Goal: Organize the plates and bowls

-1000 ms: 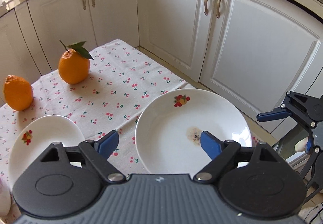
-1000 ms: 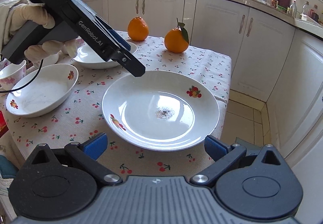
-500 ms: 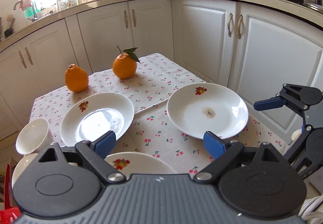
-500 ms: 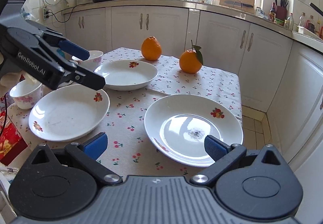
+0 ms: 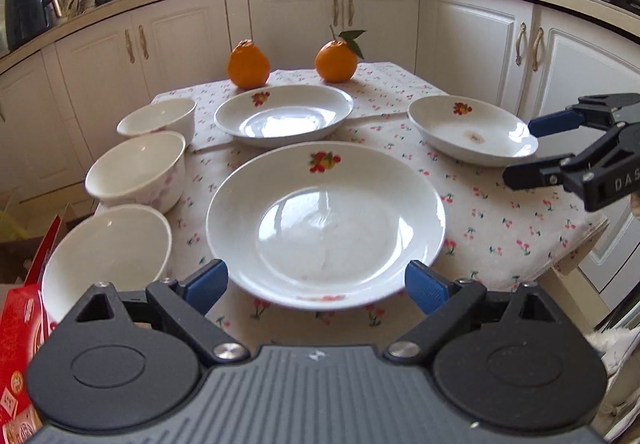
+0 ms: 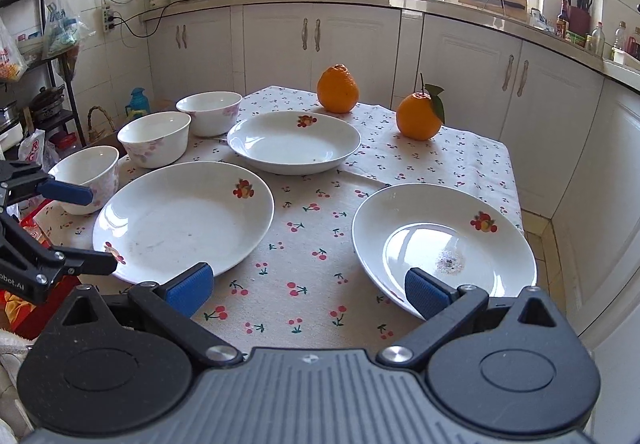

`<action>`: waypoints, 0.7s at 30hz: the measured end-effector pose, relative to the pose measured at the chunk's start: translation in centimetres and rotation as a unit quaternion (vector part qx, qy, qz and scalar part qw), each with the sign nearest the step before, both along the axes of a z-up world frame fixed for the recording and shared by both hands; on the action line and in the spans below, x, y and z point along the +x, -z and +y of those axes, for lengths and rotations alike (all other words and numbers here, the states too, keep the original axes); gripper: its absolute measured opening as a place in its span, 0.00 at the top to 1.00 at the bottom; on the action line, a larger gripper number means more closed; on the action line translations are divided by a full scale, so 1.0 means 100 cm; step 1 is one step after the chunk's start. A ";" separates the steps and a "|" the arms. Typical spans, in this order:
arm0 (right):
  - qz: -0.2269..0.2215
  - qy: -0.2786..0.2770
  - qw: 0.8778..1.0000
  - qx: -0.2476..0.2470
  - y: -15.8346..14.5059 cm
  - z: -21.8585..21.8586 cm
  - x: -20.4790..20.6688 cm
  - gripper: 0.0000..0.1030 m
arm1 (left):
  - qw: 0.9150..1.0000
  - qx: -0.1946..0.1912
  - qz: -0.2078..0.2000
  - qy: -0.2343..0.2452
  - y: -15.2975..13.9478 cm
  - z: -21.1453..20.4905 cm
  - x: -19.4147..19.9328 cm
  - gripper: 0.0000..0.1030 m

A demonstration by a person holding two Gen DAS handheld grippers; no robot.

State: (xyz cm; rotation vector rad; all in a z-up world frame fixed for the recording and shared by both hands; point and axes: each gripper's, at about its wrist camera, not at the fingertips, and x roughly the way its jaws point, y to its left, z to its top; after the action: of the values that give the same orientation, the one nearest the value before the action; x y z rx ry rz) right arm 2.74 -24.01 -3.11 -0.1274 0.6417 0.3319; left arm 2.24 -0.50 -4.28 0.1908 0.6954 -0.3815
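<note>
Three white plates with fruit prints lie on the cherry-print cloth: a near-left plate [image 5: 324,224] [image 6: 184,220], a far plate [image 5: 284,116] [image 6: 294,142] and a stained right plate [image 5: 472,130] [image 6: 444,244]. Three white bowls [image 5: 108,248] [image 5: 138,172] [image 5: 158,118] stand in a row along the left edge. My left gripper [image 5: 316,286] [image 6: 102,230] hovers at the near-left plate's front rim. Its jaws are opening, and the pads touch nothing. My right gripper [image 6: 307,290] [image 5: 520,152] is open and empty in front of the stained plate.
Two oranges [image 5: 248,64] [image 5: 336,60] sit at the table's far edge. A red box [image 5: 20,324] stands below the table's left side. White cabinets [image 5: 472,44] run close behind and to the right. The table's right edge [image 5: 580,248] drops off beside the stained plate.
My left gripper has pulled back from over the stained plate and swung left to the near-left plate, its jaws spreading a little. My right gripper has drawn back from the stained plate.
</note>
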 end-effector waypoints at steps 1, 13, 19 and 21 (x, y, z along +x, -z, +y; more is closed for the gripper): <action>0.000 0.000 1.000 -0.002 0.000 0.002 0.000 0.00 | 1.000 -0.002 0.008 -0.006 0.005 0.004 0.000 0.08; 0.034 -0.011 0.999 0.017 0.006 0.015 0.008 0.00 | 1.000 0.008 0.014 0.008 0.033 0.002 0.009 0.07; 0.076 -0.062 0.995 0.028 0.013 0.029 0.031 0.00 | 1.000 -0.011 0.023 -0.003 0.037 0.005 0.016 0.00; 0.091 -0.080 0.992 0.031 0.016 0.034 0.040 0.00 | 1.000 -0.010 0.024 -0.004 0.037 0.004 0.017 0.00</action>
State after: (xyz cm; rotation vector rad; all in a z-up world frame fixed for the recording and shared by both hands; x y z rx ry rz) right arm 6.78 -20.63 -4.72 -0.0903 0.8033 0.5219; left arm 3.92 -0.08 -7.96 0.1597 0.7387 -0.3861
